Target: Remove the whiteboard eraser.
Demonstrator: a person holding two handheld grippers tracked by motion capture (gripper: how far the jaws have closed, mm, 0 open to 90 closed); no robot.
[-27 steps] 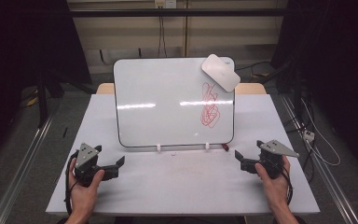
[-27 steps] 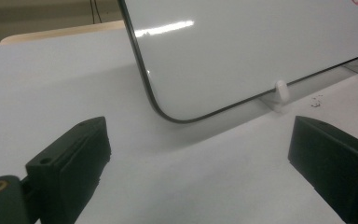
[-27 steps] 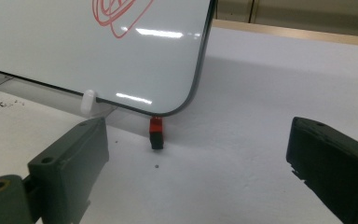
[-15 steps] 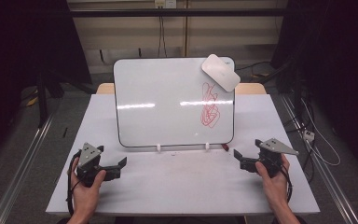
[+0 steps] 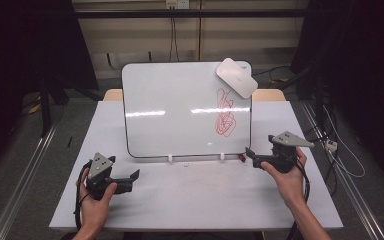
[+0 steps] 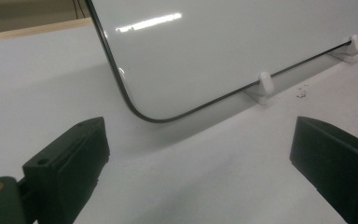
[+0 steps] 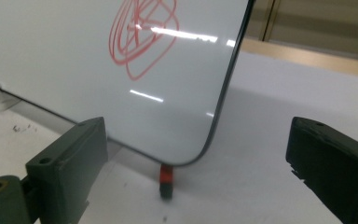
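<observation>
High camera looks down the table; both tongs cameras closely share the whiteboard point(image 5: 180, 110).

The left hand-held gripper point(image 5: 130, 177) has drawn back toward the table's near edge

Count: one whiteboard point(image 5: 180, 107), bearing one red scribble point(image 5: 225, 120) and one white eraser point(image 5: 236, 78). Two white support clips point(image 5: 171, 158) at its lower edge. One red marker point(image 7: 166, 179). Two grippers, left gripper point(image 5: 127, 179) and right gripper point(image 5: 252, 155). One table point(image 5: 190, 200).
</observation>
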